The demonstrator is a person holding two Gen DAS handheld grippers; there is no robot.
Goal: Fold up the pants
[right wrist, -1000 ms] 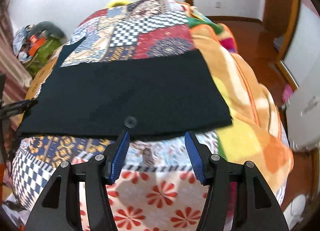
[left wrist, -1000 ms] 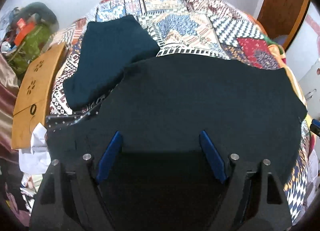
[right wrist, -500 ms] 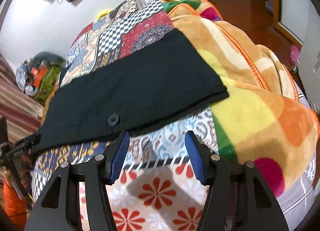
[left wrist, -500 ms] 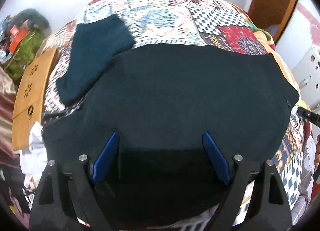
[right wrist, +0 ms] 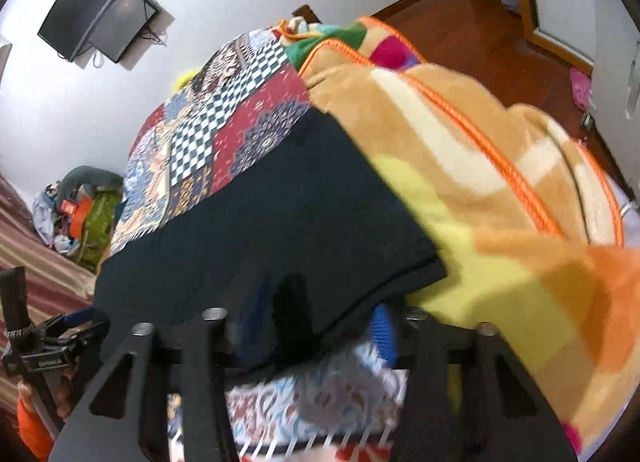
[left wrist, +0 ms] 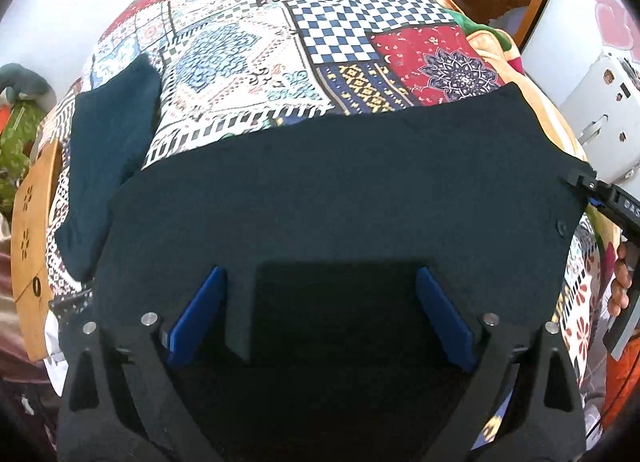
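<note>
Pants [left wrist: 340, 189]: dark garment spread flat across the patchwork bedspread [left wrist: 280, 41], long axis running from 9 to 3 o'clock in the left wrist view. Waistband end with button [left wrist: 562, 226] sits at 3 o'clock, beside the orange-and-yellow blanket [right wrist: 500, 189].

Risk, as judged: the right gripper [right wrist: 320, 326] approaches the near hem at the waistband corner, and its view is blurred. One finger appears to pass under the cloth edge; if the blade also catches the bedspread below, the lift would drag the bedding along. A shallow bite on a single layer could slip out mid-fold and leave a skewed crease.

Left gripper [left wrist: 320, 314]: blue pads [left wrist: 200, 314] stand wide apart over the near edge of the pants; nothing is clamped, and contact with the cloth cannot be confirmed.

Right gripper: jaws also apart, straddling the hem; grip not yet made.

A second folded dark garment [left wrist: 108, 165] lies at 9 o'clock, just beside the pants.
</note>
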